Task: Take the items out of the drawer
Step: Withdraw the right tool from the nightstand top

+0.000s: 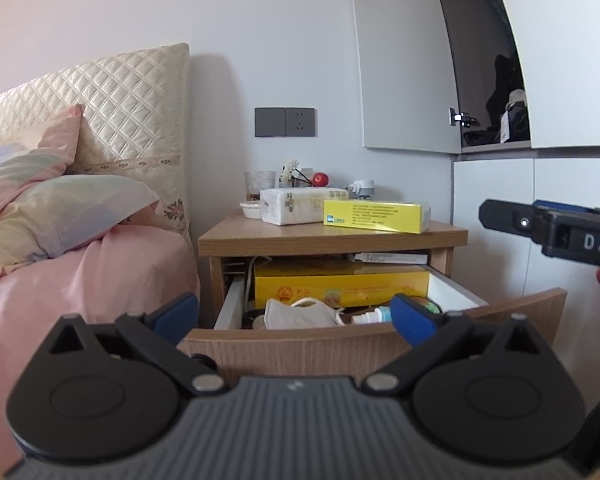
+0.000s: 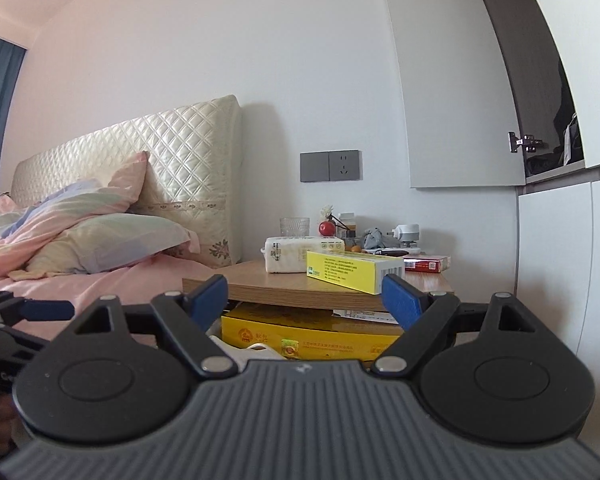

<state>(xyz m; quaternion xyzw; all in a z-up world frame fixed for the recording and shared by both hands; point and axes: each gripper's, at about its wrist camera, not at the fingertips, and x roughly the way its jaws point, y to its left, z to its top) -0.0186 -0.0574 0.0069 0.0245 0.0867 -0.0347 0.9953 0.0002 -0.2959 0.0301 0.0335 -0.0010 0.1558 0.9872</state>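
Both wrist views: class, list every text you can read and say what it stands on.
"DAS": white letters on the black body of the right gripper, cut off by the picture edge.
Long yellow cardboard box on the wooden nightstand: print too small.
Large yellow box in the open drawer: blurred.

Counts: 1 open drawer [image 1: 380, 340], holding 1 big yellow box [image 1: 340, 282], 1 mask [image 1: 300, 314], 1 small bottle [image 1: 370, 315], 1 tape roll [image 1: 428, 304]. On tabletop [image 1: 260, 236]: 1 yellow carton [image 1: 374, 216], 1 tissue pack [image 1: 296, 205], 1 glass [image 1: 259, 186], 1 red box [image 2: 426, 264]. 2 claws: left [image 1: 294, 314], right [image 2: 304, 298]. 2 pillows at 9 o'clock.
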